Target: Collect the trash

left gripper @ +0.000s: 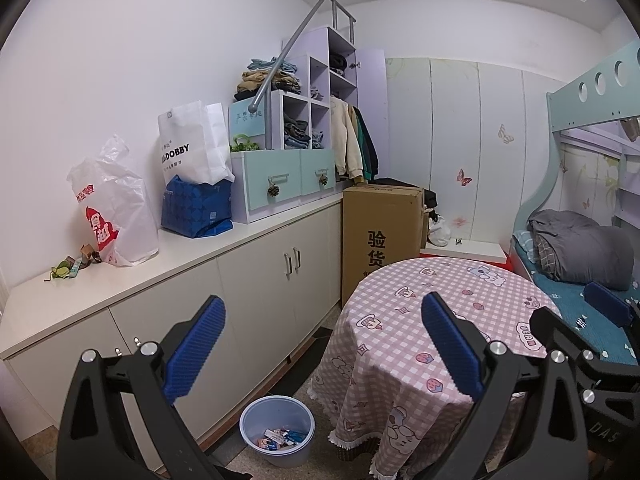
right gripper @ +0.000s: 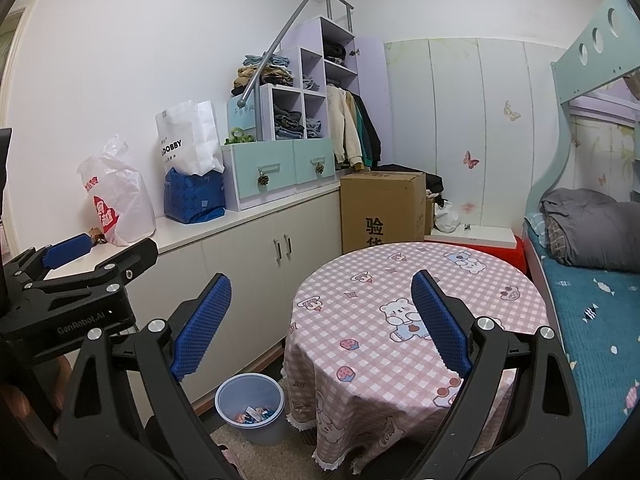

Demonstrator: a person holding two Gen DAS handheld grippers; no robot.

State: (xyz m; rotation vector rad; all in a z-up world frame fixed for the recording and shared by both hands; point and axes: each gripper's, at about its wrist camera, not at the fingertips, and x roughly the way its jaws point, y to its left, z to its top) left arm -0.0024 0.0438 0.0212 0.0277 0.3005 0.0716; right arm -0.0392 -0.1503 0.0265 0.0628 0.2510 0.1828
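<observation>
Left wrist view showed both grippers raised with jaws spread wide and holding nothing, trash lying on the worktop and in the bin.

Scraps (left gripper: pixel 74 266) of green and brown wrapper lay on the white worktop (left gripper: pixel 192 256), just beside a plastic bag (left gripper: pixel 116 208) with red print. On the floor, between the cabinet and the round table (left gripper: pixel 452 280) with its pink checked cloth, stood a bin (left gripper: pixel 277 426) with wrappers at its bottom. The left gripper (left gripper: pixel 320 348) hung above the gap between cabinet and table, the bin low between its fingers. The right gripper (right gripper: pixel 322 326) hung over the near edge of the table, and its camera caught the left gripper at its left, near the worktop's front edge.
</observation>
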